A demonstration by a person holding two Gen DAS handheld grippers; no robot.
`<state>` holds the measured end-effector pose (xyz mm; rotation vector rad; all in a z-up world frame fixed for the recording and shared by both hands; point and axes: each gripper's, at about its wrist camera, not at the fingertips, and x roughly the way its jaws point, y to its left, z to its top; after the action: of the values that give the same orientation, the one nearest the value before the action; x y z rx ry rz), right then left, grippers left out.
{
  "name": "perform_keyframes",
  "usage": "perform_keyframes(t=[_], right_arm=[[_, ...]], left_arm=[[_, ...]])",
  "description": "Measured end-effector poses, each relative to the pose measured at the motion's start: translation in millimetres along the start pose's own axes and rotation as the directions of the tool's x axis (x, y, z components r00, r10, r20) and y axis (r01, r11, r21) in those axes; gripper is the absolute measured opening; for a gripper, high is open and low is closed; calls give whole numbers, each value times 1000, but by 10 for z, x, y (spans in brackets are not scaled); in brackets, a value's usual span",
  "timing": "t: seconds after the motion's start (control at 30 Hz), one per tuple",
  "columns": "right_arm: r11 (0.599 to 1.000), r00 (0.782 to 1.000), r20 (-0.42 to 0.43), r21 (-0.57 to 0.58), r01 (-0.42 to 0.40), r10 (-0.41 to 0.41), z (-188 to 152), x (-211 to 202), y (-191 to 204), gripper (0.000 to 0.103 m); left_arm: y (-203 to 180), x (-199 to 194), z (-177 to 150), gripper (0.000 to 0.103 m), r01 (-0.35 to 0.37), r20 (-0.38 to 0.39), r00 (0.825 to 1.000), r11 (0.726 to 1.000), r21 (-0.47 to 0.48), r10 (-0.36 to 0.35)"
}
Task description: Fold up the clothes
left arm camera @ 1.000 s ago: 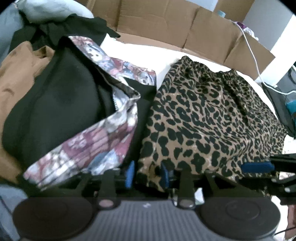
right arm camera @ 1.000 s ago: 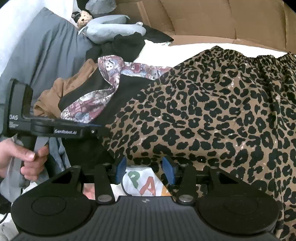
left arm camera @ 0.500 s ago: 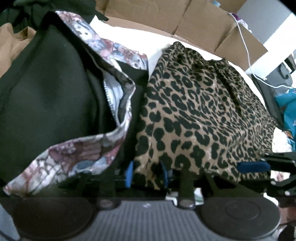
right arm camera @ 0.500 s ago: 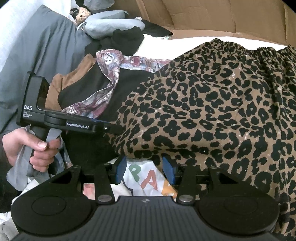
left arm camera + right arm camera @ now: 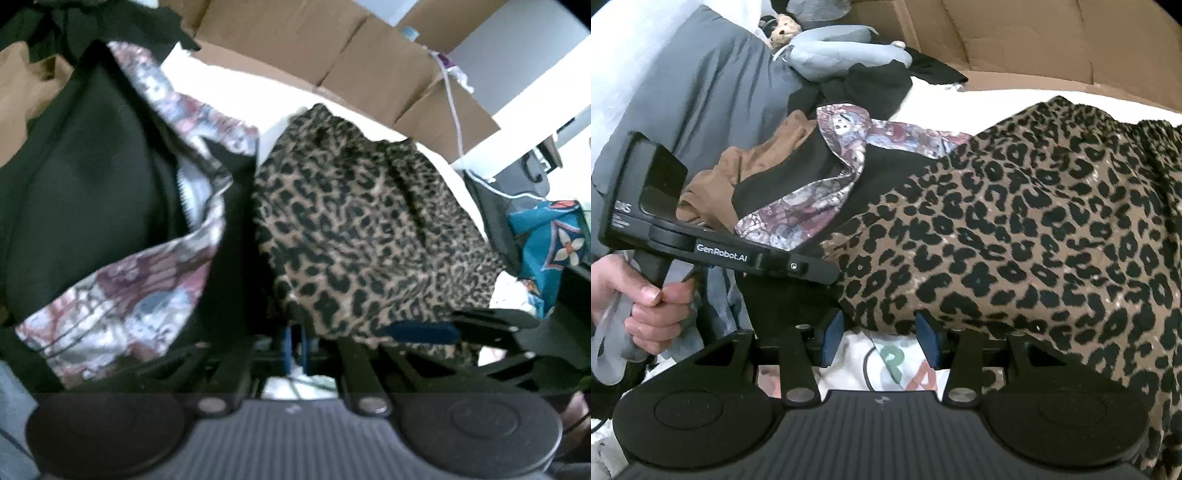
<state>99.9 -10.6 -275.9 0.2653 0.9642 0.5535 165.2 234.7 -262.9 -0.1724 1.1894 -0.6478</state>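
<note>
While a black jacket (image 5: 85, 206) w/ patterned lining crowds its left, left gripper (image 5: 294, 347) is pinched tight on leopard skirt (image 5: 362, 236) hem. Right view: right gripper (image 5: 881, 341) gapes wide, 2 pads straddling skirt edge; printed white tee (image 5: 886, 365) underneath.

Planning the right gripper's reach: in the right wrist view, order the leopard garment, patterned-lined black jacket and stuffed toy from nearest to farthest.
From the right gripper:
1. Leopard garment, just ahead, hem over the fingertips.
2. Patterned-lined black jacket, left of it.
3. Stuffed toy, far upper left.
</note>
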Motion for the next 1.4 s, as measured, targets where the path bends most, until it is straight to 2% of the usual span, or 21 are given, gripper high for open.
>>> perform_keyframes(t=[0.23, 0.57, 0.6, 0.63, 0.7, 0.73, 0.83, 0.97, 1.1, 1.4], right_arm=[[999, 1000, 22, -48, -9, 10, 128, 100, 149, 51], [997, 995, 85, -51, 55, -50, 291, 120, 134, 50], [997, 994, 91, -51, 61, -57, 305, 118, 129, 45], [996, 993, 98, -50, 68, -63, 320, 117, 123, 25], [996, 991, 110, -49, 81, -75, 348, 115, 112, 2], [995, 990, 117, -49, 87, -81, 362, 114, 107, 2], [993, 985, 135, -47, 112, -105, 399, 81, 76, 1], [992, 983, 135, -12, 127, -124, 458, -123, -133, 1], [993, 988, 100, 5, 119, -119, 530, -327, -419, 1], [990, 990, 19, 15, 141, -141, 826, -741, -1028, 0]], left_arm=[[-235, -94, 138, 4, 47, 43, 998, 999, 18, -47], [-473, -161, 247, 4, 74, 97, 992, 997, 30, -77], [-495, -166, 256, 4, 76, 102, 992, 997, 31, -79], [-516, -171, 265, 4, 78, 107, 991, 996, 32, -81], [-558, -181, 283, 5, 81, 118, 989, 996, 33, -84], [-579, -186, 292, 6, 83, 123, 989, 996, 34, -86], [-643, -200, 318, 17, 88, 138, 986, 996, 36, -92], [-727, -220, 354, 20, 94, 158, 982, 995, 38, -99], [-774, -179, 407, 23, 66, 188, 980, 998, 24, -69], [-851, 86, 473, 23, -7, 173, 985, 1000, -16, 10]])
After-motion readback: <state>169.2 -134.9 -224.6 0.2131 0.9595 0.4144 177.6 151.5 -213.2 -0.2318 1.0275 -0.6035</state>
